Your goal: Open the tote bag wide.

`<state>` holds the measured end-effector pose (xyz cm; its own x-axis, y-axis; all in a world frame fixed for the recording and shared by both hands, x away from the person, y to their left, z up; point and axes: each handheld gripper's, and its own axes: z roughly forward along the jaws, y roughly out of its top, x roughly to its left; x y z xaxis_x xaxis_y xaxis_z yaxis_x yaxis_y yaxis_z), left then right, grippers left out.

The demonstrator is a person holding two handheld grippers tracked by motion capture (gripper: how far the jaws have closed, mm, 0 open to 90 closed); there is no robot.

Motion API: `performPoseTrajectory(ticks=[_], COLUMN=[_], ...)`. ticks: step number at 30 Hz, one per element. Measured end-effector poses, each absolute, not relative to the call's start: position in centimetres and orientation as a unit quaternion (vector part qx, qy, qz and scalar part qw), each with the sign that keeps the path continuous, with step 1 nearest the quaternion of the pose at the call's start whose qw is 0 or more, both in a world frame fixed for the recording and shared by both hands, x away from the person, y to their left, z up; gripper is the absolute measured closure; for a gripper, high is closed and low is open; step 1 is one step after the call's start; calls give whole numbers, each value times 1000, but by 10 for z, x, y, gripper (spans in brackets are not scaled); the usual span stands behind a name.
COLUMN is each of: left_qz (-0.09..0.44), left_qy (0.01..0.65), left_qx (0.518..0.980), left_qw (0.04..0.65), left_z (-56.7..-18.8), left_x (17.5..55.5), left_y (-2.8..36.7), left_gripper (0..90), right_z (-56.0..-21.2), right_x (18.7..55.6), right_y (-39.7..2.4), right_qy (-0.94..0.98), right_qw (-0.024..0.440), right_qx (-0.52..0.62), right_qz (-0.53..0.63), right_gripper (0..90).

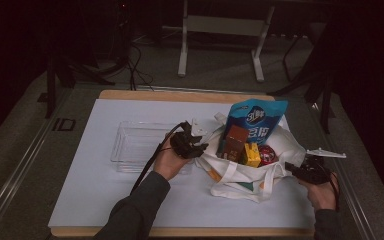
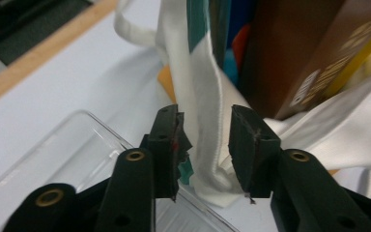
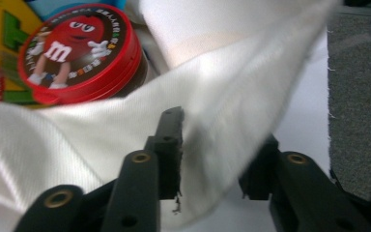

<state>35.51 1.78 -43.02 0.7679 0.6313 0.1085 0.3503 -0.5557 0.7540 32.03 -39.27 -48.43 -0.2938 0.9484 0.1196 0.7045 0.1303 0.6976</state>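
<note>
Both claws released: left claw [image 2: 205, 145] straddles the upright bag [image 1: 240, 172] rim, right claw [image 3: 217, 159] has bag cloth draped between its jaws, contents between them

A clear plastic tray [image 1: 135, 145] lies on the white table [image 1: 90, 190], beside wooden edging.
</note>
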Motion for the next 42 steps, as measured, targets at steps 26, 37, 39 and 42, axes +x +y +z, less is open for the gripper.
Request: performPoseTrajectory(ticks=[26, 37, 39, 42], left_qz=[134, 150, 151, 154], left_qy=[160, 161, 169, 175], left_qx=[911, 934, 933, 931], left_qw=[356, 282, 279, 279], left_z=[-452, -495, -499, -501], left_x=[327, 326, 326, 325], left_y=[-38, -51, -52, -52], left_gripper=[824, 891, 893, 894], right_z=[-476, -497, -502, -510], right_x=[306, 321, 323, 326], right_y=[-407, -408, -410, -412], right_qy=[722, 710, 709, 706], right_qw=[173, 149, 144, 135], right_qx=[554, 573, 576, 581], right_qz=[376, 382, 380, 381], right_gripper=[790, 863, 862, 861])
